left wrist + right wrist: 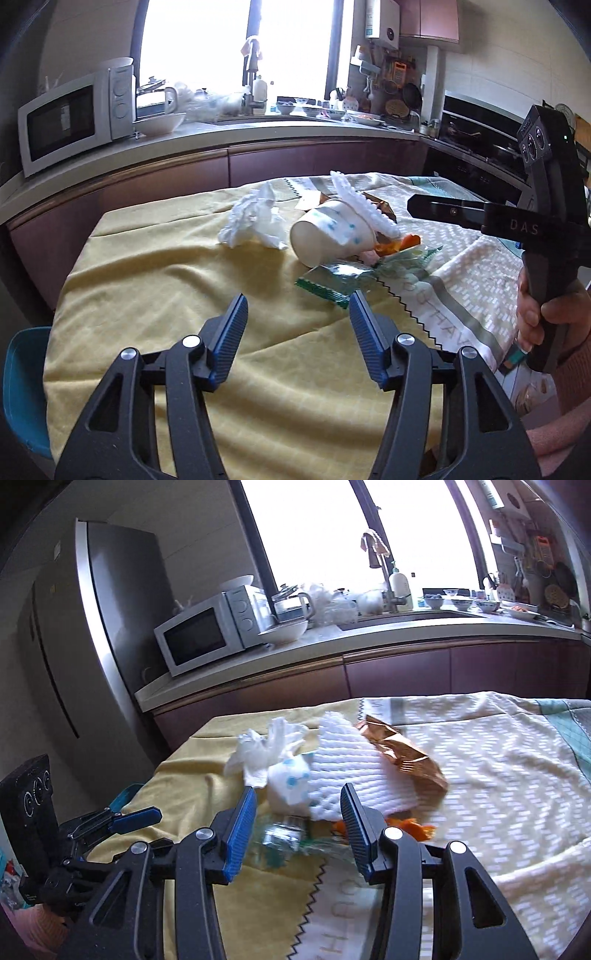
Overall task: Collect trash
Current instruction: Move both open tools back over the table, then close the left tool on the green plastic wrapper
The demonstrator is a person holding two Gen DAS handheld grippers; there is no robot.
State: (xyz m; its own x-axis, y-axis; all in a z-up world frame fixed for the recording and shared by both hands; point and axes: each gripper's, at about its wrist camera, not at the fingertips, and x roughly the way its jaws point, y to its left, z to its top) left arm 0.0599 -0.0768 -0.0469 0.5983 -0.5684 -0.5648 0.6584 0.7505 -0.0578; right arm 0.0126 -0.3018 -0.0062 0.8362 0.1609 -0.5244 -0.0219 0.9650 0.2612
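Observation:
A trash pile lies on the yellow tablecloth point(155, 280): a crumpled white tissue point(255, 218), a tipped paper cup point(328, 236) with blue dots, a white foam sheet point(365, 206), a green clear wrapper point(332, 282), an orange wrapper point(399, 243) and a copper foil bag point(402, 753). My left gripper point(299, 306) is open and empty, just short of the green wrapper. My right gripper point(297, 797) is open and empty, above the cup point(290, 786) and the clear wrapper point(280, 836). It shows from the side in the left wrist view point(417, 206).
A patterned white cloth point(498, 775) covers the table's right part. A teal chair point(22, 391) stands at the table's left edge. Behind runs a kitchen counter point(258, 129) with a microwave point(70, 118), bowls and a sink. A fridge point(74, 627) stands at the left.

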